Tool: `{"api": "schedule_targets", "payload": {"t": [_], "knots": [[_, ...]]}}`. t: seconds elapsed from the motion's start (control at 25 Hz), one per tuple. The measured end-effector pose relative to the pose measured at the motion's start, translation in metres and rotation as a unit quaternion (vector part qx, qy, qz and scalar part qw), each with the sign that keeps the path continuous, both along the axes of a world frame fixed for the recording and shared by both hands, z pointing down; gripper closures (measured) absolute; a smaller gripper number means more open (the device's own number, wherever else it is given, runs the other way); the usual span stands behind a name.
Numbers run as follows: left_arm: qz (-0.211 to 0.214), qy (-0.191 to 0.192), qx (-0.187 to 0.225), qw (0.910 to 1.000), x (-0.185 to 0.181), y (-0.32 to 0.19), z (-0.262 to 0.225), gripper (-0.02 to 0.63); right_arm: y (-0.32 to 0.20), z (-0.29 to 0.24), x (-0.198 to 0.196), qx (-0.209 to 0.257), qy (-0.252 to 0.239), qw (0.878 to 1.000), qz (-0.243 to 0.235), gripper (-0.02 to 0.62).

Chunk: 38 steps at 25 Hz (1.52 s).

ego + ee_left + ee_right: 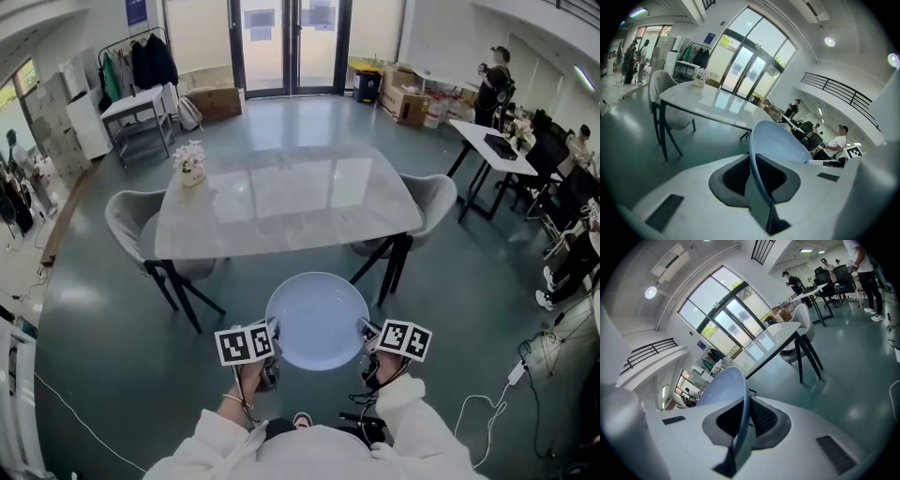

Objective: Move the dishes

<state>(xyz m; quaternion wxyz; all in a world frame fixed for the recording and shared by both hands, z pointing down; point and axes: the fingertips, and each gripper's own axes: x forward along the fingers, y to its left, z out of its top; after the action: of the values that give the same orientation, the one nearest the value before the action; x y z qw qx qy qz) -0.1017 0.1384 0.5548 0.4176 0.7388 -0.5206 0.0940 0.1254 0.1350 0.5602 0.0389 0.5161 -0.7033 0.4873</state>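
Left gripper is at 7 o'clock in the head view and right gripper at 5 o'clock, level with each other and well apart. The left jaws are closed on the rim of the plate at its 9 o'clock edge, the right jaws on the rim at 3 o'clock. Each gripper view shows the rim edge-on, pinched between both pads. Both marker cubes face upward. Left hand and right hand grasp the handles behind the cubes. Both forearms, in white sleeves, run in from 6 o'clock with elbows bent, near the torso.
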Motion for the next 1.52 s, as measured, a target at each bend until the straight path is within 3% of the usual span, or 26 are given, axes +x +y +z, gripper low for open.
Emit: {"api": "schedule_targets", "payload": {"t": [0.6,1.52], "knots": [[0.020,-0.011,-0.011,0.9997,0.005,-0.030,0.005,0.572,-0.018,0.012,0.005,-0.013,-0.017,1.000,0.015,0.525],[0.019,-0.011,-0.012,0.9997,0.003,-0.183,0.005,0.572,-0.174,0.012,0.002,-0.013,-0.016,1.000,0.017,0.525]]}}
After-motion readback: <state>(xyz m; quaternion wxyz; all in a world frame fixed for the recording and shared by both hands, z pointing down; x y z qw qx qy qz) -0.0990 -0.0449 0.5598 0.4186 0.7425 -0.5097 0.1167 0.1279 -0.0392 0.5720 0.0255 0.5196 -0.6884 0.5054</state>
